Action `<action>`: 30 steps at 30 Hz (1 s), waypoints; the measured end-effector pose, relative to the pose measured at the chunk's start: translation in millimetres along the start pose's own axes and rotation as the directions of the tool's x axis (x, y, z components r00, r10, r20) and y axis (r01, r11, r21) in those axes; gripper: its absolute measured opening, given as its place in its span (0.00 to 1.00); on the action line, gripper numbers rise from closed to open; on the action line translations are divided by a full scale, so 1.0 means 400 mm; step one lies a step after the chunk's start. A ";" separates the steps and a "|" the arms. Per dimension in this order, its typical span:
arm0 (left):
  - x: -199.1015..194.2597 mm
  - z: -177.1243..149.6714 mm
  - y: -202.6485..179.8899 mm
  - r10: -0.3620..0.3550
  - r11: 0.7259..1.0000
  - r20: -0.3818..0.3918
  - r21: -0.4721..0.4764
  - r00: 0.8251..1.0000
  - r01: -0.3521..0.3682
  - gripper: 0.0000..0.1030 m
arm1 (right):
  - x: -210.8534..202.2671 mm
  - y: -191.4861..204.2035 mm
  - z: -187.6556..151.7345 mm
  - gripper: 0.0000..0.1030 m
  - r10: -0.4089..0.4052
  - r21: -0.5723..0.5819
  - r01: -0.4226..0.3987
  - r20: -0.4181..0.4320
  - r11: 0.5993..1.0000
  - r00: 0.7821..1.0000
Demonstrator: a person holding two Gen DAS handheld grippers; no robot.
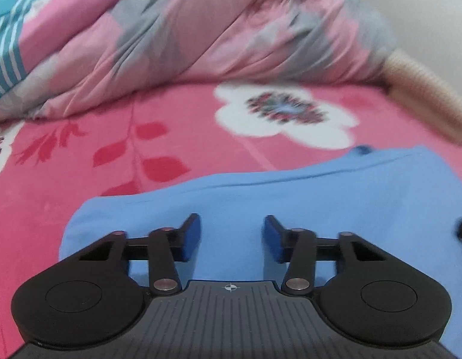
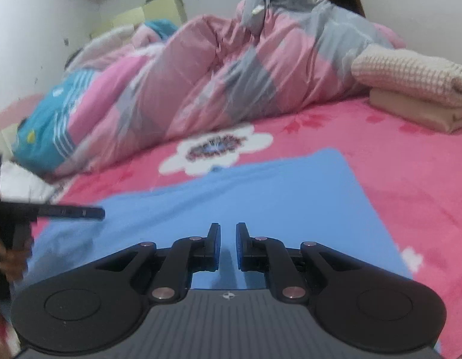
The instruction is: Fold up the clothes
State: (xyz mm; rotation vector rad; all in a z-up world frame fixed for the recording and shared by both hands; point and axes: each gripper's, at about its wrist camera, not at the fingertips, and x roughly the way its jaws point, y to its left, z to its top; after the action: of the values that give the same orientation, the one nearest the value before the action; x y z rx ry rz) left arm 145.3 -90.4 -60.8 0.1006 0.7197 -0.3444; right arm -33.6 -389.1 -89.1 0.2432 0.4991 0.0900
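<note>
The blue garment (image 2: 245, 203) lies flat across the lower centre of the pink floral bedsheet (image 2: 410, 185), where the left gripper (image 1: 231, 236), half-open, and the right gripper (image 2: 228, 246), nearly closed, hover empty above it, apparently poised for a fold.

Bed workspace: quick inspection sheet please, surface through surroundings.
Surface: pink floral bedsheet.
Job's things: blue garment lying flat.
Clutter: bunched pink-grey quilt; folded beige towel; teal striped cloth.
Grippers: left gripper open above the garment, nothing between the jaws; right gripper narrow gap, empty.
Cables: nothing seen.
Surroundings: white wall, cardboard box.
</note>
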 end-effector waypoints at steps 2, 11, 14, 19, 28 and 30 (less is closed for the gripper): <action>0.040 0.019 0.028 0.043 0.999 -0.003 -0.012 0.999 -0.043 0.43 | 0.000 0.002 -0.019 0.10 -0.002 -0.042 0.003 0.015 0.999 1.000; 0.090 0.093 0.043 0.222 0.974 0.020 -0.046 0.975 -0.221 0.43 | -0.008 -0.005 -0.032 0.10 0.019 -0.037 -0.018 0.035 0.999 0.999; 0.015 0.098 -0.018 0.134 0.991 0.094 0.002 0.986 -0.135 0.44 | -0.009 -0.010 -0.031 0.10 0.028 -0.023 -0.027 0.038 0.999 0.999; 0.003 0.089 -0.186 -0.133 0.981 0.015 0.143 0.991 0.130 0.46 | -0.005 -0.014 -0.029 0.10 0.036 -0.002 -0.036 0.037 0.999 0.999; 0.194 0.177 -0.196 0.032 0.999 -0.013 0.038 0.999 -0.031 0.49 | -0.015 -0.026 -0.033 0.10 0.054 0.024 -0.055 0.034 0.998 0.998; 0.190 0.201 -0.181 0.053 0.999 -0.012 -0.001 0.999 -0.053 0.49 | -0.016 -0.032 -0.032 0.10 0.062 0.036 -0.063 0.031 0.997 0.998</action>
State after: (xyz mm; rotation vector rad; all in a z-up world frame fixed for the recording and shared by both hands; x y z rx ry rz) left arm 224.1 -195.7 -48.9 0.1207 0.7274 -0.2932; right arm -44.9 -399.6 -100.2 0.2956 0.4633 0.1382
